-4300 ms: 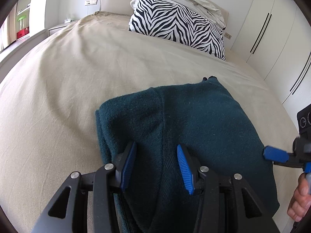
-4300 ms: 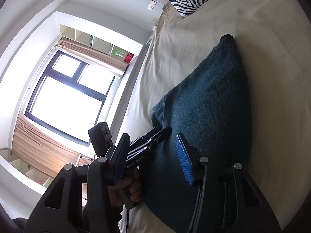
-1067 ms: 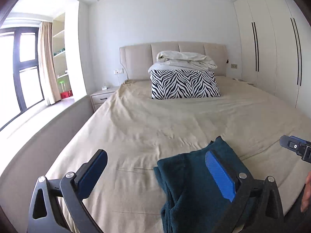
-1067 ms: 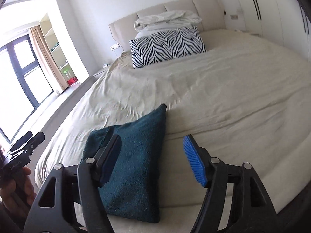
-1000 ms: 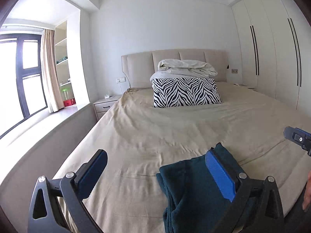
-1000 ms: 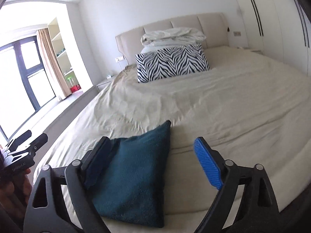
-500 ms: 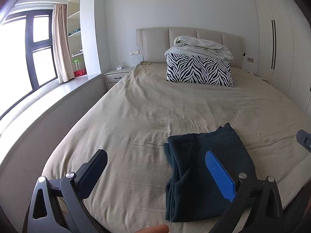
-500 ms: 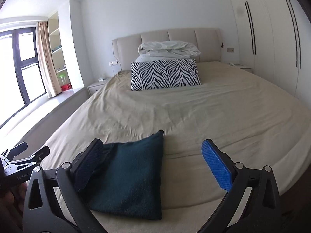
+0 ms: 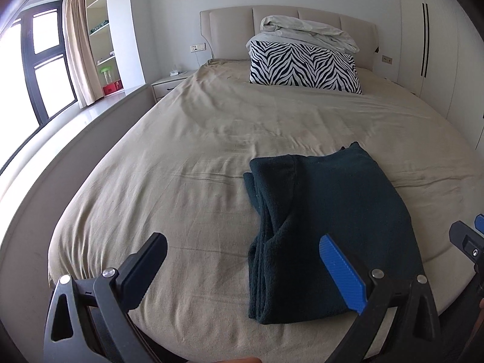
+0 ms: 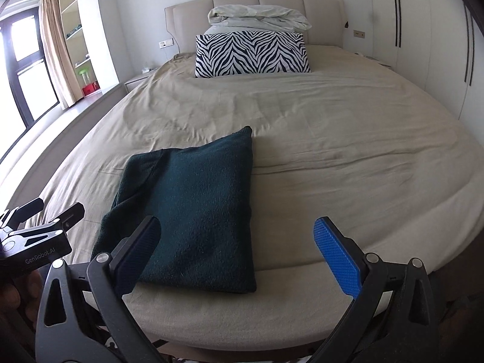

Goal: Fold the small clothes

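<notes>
Both grippers have drawn back from the folded dark-teal sweater (image 9: 329, 211), which lies flat near the foot edge of the bed (image 9: 187, 157), long axis toward the headboard; left gripper (image 9: 245, 266) spread wide, empty, sweater ahead to its right; right gripper (image 10: 242, 248) likewise released, sweater ahead-left; neither touches it.
</notes>
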{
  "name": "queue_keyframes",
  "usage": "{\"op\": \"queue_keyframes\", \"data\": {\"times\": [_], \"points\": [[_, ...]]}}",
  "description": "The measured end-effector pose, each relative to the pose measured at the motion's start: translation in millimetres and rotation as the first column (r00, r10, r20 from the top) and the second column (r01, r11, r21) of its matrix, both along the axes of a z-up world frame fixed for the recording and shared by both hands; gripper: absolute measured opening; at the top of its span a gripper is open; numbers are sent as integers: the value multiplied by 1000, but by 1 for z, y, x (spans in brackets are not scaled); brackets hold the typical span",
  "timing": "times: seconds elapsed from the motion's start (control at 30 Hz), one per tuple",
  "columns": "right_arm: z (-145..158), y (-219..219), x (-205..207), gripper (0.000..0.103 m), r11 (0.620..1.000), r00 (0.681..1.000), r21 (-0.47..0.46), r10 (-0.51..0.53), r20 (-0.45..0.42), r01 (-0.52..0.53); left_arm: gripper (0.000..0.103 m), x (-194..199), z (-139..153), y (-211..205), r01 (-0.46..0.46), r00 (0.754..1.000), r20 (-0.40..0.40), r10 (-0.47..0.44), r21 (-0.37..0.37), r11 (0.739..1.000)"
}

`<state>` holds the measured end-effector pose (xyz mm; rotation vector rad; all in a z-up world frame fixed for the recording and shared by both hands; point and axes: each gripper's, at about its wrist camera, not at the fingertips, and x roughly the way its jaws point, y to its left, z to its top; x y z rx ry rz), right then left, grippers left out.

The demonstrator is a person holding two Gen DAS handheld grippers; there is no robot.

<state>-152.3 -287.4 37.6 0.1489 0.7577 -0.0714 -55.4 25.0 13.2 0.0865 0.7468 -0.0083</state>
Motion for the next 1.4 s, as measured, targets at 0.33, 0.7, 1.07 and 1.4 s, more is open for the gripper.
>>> {"op": "queue_keyframes", "data": {"times": [0.33, 0.7, 1.07, 1.4], "points": [[-1, 2, 3, 103, 1000, 1000, 4, 17, -23, -17, 103, 3, -7, 5, 6, 999, -37, -7, -42, 999], [-5, 1, 5, 103, 1000, 999, 13, 13, -41, -13, 103, 1, -15, 0, 28, 998, -59, -32, -73, 997], [-13, 2, 8, 103, 1000, 998, 13, 13, -61, -12, 103, 2, -20, 4, 11, 997, -74, -18, -91, 996], [-15, 3, 10, 103, 1000, 998, 13, 12, -66, -11, 103, 3, -21, 7, 6, 997, -82, -15, -101, 995]]}}
